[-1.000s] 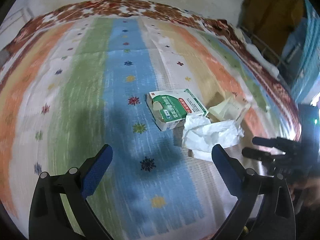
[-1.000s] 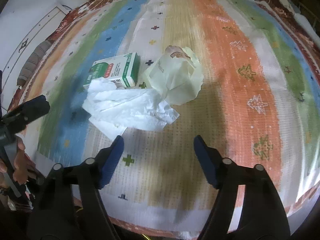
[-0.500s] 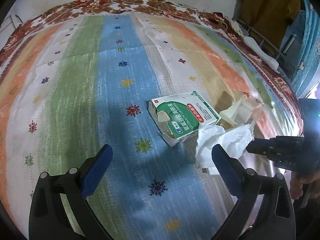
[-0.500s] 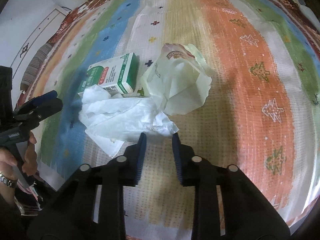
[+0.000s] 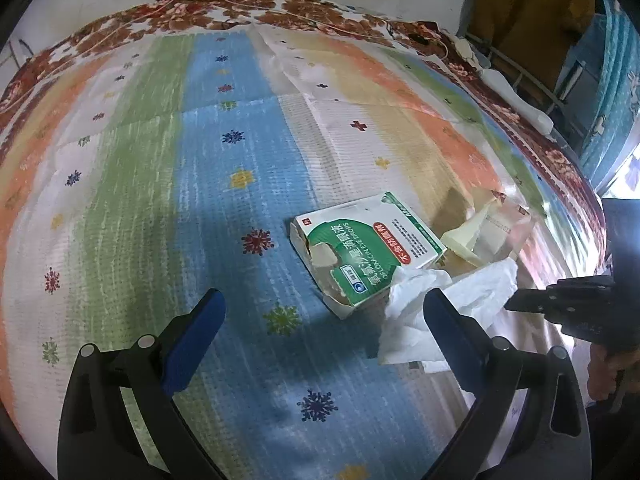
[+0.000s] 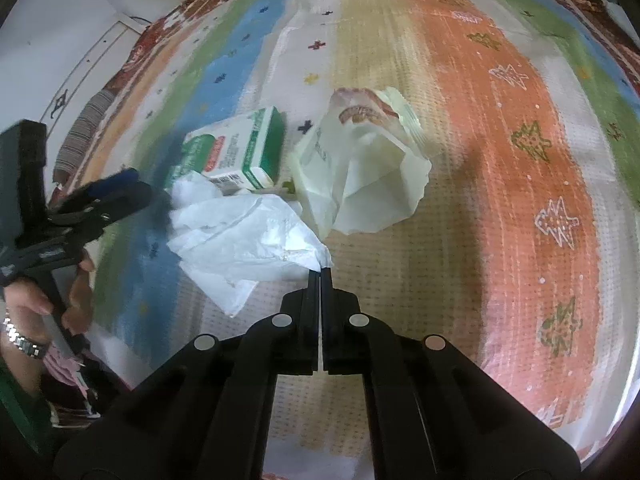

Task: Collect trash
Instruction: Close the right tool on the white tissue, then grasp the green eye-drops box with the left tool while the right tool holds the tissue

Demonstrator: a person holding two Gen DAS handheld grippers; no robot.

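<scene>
A crumpled white tissue lies on the striped cloth, touching a torn green-and-white eye-drops box behind it. To the right of the box lies a cream paper bag. My right gripper is shut, with the tissue's near corner pinched at its tips. In the left wrist view my left gripper stands wide open, low over the cloth. The box sits just beyond its fingers, and the tissue is partly behind its right finger. The right gripper touches the tissue's edge there.
The striped cloth covers a bed with a red floral border. A person's hand with a wristwatch holds the left gripper. A white wall is at the far side and blue curtains hang at the right.
My right gripper's jaws have gone from wide open to shut at the tissue's corner. My left gripper has moved in towards the box and tissue, still open.
</scene>
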